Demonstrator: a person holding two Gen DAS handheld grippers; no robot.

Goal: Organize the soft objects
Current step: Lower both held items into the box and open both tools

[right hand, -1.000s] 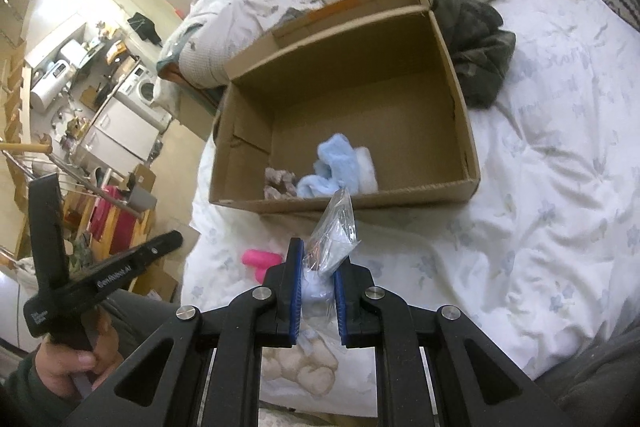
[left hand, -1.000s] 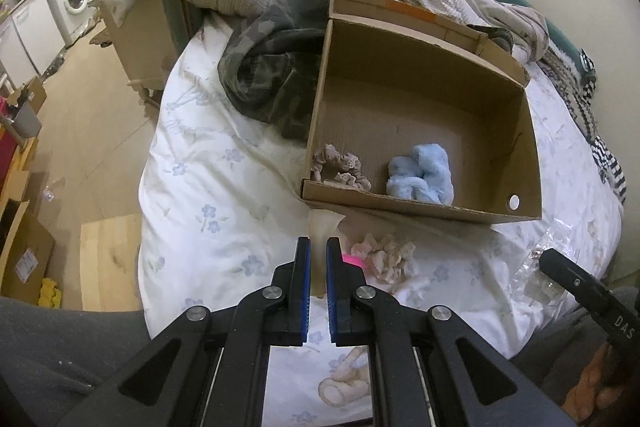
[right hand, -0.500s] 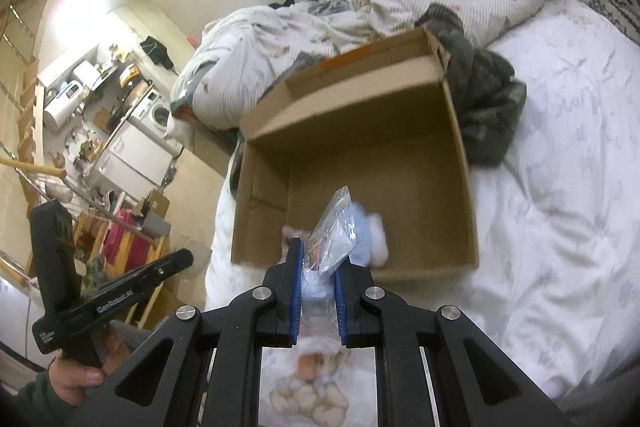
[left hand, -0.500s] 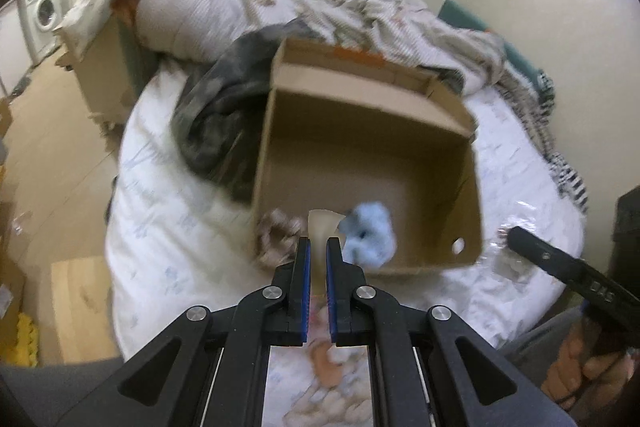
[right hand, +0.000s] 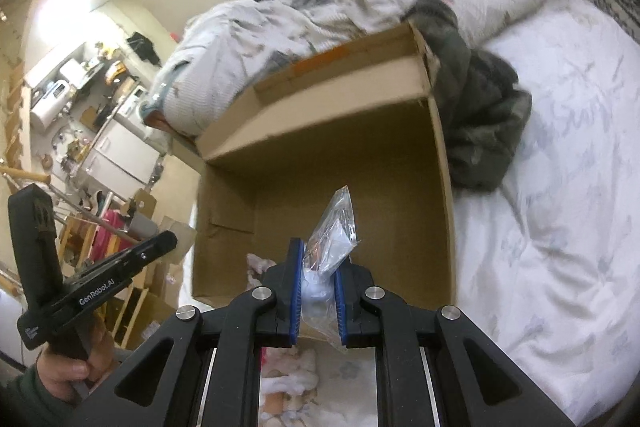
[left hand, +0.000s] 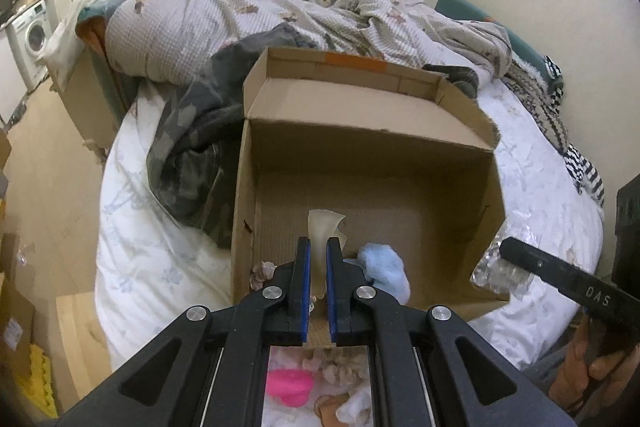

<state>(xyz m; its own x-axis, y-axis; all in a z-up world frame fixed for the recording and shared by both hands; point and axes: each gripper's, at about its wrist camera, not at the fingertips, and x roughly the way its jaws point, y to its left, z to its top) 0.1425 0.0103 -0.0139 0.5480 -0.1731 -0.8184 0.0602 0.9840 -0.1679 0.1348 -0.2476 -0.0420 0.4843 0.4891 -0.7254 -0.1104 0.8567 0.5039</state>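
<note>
An open cardboard box lies on the bed, also in the right wrist view. My left gripper is shut on a pale translucent soft piece and holds it over the box's near part. A light blue soft item and a beige frilly item lie inside the box. My right gripper is shut on a clear plastic bag held over the box's near edge. A pink soft item lies on the bed below the left gripper.
A grey camouflage garment lies against the box's left side. A crumpled duvet is piled behind the box. The bed's edge drops to the floor on the left. A washing machine stands far left.
Both grippers have moved forward and up, from the bed in front of the box to above its near part, each still holding its item.
</note>
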